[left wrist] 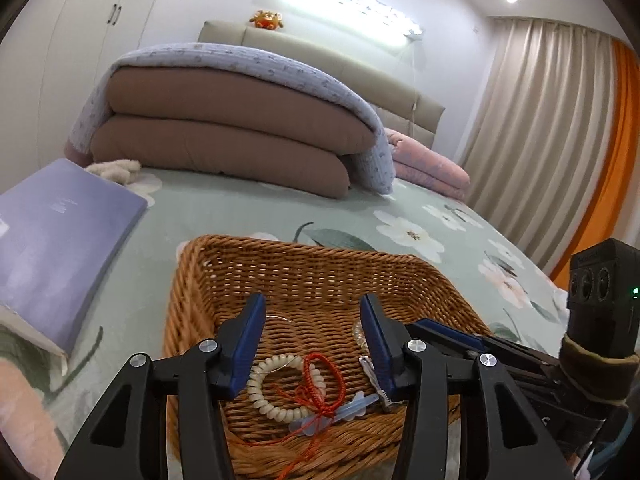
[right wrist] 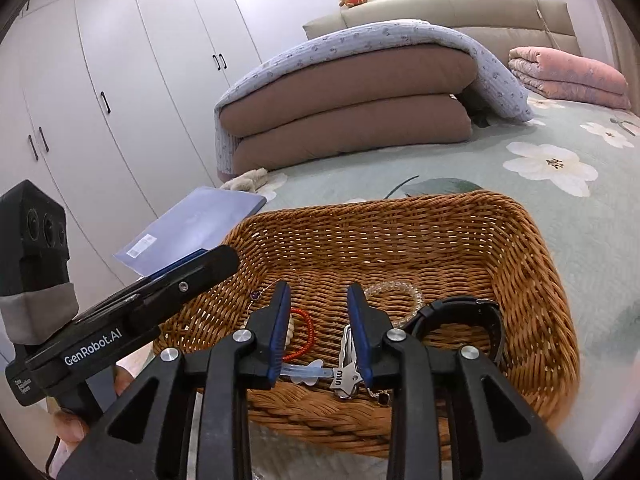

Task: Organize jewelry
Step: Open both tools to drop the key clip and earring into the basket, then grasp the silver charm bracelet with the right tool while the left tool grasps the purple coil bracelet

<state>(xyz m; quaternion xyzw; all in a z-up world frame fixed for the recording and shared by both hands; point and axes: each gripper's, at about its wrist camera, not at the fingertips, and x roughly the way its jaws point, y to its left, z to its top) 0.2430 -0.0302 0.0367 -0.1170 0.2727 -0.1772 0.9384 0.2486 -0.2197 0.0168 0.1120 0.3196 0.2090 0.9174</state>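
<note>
Two claws hang over one wicker basket on the bed, and both stand wide with nothing between their blue-padded tips. The left claw frames the basket floor; the right claw does the same from the other side.

The basket is a rounded rectangle of tight brown weave, with a thick braided rim. Inside lies the jewelry, all of it loose on the woven floor. A cream beaded bracelet of flat ribbed discs makes a ring, and a red cord bracelet lies across it, knotted, its tails trailing toward the near rim. Under the knot sits a pale translucent hair clip, its long axis running across the basket toward the silver clip. That one is metallic and star-tipped, and its length runs from near rim to far wall.

From the right wrist view, a clear beaded bracelet curves behind a black watch, whose glossy band stands on edge in a loop. The right claw's arm cuts off part of the watch. A small dark charm on a thin chain near the rim is hard to make out.

Beside the basket lies a flat lilac book. Beyond it, folded brown quilts are stacked under a quilted blue cover.
</note>
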